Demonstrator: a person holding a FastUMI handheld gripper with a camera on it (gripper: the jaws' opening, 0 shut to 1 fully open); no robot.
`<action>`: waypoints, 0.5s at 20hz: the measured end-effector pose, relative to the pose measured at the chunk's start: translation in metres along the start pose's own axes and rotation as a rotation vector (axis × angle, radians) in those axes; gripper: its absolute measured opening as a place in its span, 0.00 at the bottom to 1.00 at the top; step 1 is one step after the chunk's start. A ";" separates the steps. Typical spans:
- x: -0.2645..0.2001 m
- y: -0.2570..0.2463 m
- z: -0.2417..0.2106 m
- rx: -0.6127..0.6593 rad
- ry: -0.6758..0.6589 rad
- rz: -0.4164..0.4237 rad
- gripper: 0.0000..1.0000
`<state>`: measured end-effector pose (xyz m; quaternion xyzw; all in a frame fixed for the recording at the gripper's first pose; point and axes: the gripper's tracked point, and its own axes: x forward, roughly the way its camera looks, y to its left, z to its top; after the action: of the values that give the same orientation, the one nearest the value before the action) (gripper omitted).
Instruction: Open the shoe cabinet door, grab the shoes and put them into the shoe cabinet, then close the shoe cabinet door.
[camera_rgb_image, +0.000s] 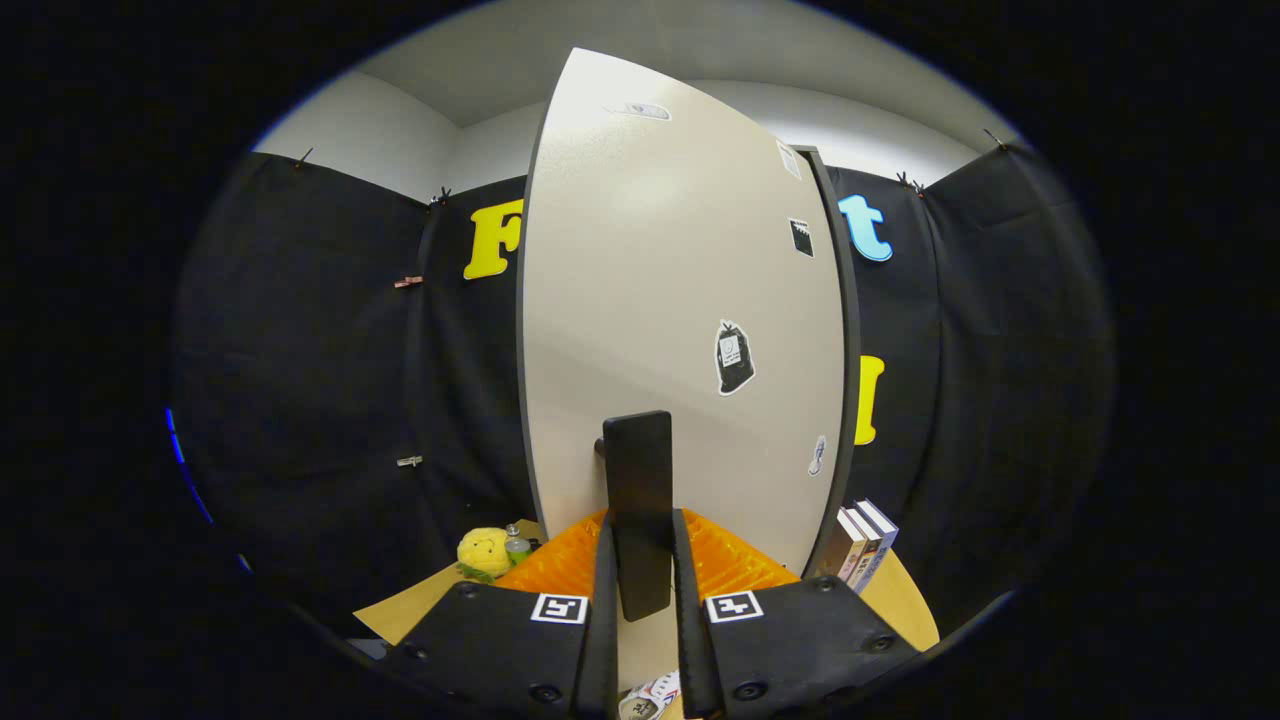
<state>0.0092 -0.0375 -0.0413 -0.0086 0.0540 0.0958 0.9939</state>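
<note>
While the gripper (640, 590) is clamping the door handle (637, 510), keep swinging along the cabinet door (680, 300) hinge arc, no twisting.

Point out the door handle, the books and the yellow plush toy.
door handle (638, 480): gripper view, middle of the bar between the fingers.
books (862, 545): gripper view, the spines.
yellow plush toy (483, 550): gripper view, its body.

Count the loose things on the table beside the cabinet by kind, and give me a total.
Books, standing upright beside the cabinet door: 3
Yellow plush toy: 1
Small bottle next to the toy: 1
Total: 5
The hand-held gripper is shut on the door handle.
</note>
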 end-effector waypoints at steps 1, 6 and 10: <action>-0.003 -0.004 0.000 0.000 -0.001 -0.004 0.28; -0.015 -0.020 0.000 0.011 -0.007 -0.026 0.28; -0.025 -0.036 0.002 0.006 -0.013 -0.067 0.28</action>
<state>-0.0080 -0.0773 -0.0366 -0.0070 0.0472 0.0623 0.9969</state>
